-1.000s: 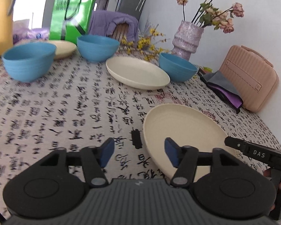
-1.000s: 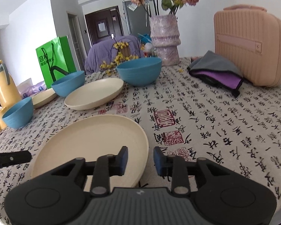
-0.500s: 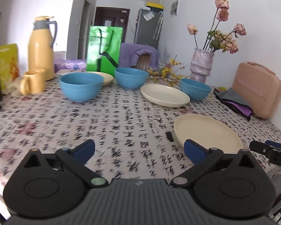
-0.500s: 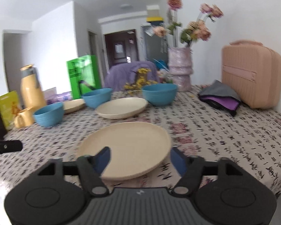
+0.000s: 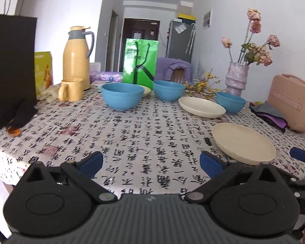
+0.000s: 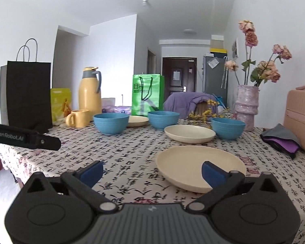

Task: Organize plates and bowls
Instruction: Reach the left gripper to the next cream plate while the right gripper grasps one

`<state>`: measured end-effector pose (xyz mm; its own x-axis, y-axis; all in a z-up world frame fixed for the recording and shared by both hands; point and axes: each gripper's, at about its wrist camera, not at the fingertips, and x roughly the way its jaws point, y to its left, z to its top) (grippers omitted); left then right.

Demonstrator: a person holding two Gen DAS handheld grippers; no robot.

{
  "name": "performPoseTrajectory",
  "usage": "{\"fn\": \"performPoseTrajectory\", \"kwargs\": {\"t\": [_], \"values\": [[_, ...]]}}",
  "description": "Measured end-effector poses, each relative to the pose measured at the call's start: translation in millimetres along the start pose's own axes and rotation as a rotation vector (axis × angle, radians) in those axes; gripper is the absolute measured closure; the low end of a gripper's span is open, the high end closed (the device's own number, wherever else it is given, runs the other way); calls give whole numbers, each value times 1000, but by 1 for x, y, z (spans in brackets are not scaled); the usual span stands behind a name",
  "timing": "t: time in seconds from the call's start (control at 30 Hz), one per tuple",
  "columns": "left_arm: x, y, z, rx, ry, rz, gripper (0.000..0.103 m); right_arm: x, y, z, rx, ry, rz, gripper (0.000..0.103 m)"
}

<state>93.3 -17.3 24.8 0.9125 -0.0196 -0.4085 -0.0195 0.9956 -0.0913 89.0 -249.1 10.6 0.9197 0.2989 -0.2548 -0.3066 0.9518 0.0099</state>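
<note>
Both tools, left tool point(image 5: 151, 163) and right tool point(image 6: 152, 171), were held wide and empty, the right still opening, above the calligraphy-clothed surface point(image 5: 132, 130) bearing 3 blue bowls point(image 5: 123, 98).

Blue bowls point(image 6: 110, 123) and cream plates point(image 6: 199, 167) noted; bench cloth point(image 5: 132, 134) white, patterned with black calligraphy.
</note>
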Motion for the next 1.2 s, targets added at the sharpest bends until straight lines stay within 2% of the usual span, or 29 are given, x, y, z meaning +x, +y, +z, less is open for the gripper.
{"fn": "performPoseTrajectory", "kwargs": {"t": [0.37, 0.5, 0.67, 0.87, 1.0, 1.1, 1.2], "values": [[26, 11, 7, -18, 30, 6, 0, 26, -2, 7, 24, 30, 1, 0], [44, 11, 14, -15, 51, 4, 0, 42, -14, 15, 107, 49, 16, 0], [75, 3, 33, -6, 58, -12, 0, 70, -35, 29, 135, 71, -35, 0], [128, -16, 61, 9, 85, -45, 0, 114, -82, 54, 236, 139, -100, 1], [174, -32, 85, 19, 138, -69, 0, 147, -121, 78, 310, 196, -100, 2], [212, -40, 103, -18, 211, -92, 0, 174, -157, 94, 399, 231, -74, 3], [251, -45, 123, -59, 254, -148, 0, 202, -186, 107, 454, 269, -38, 7]]}}
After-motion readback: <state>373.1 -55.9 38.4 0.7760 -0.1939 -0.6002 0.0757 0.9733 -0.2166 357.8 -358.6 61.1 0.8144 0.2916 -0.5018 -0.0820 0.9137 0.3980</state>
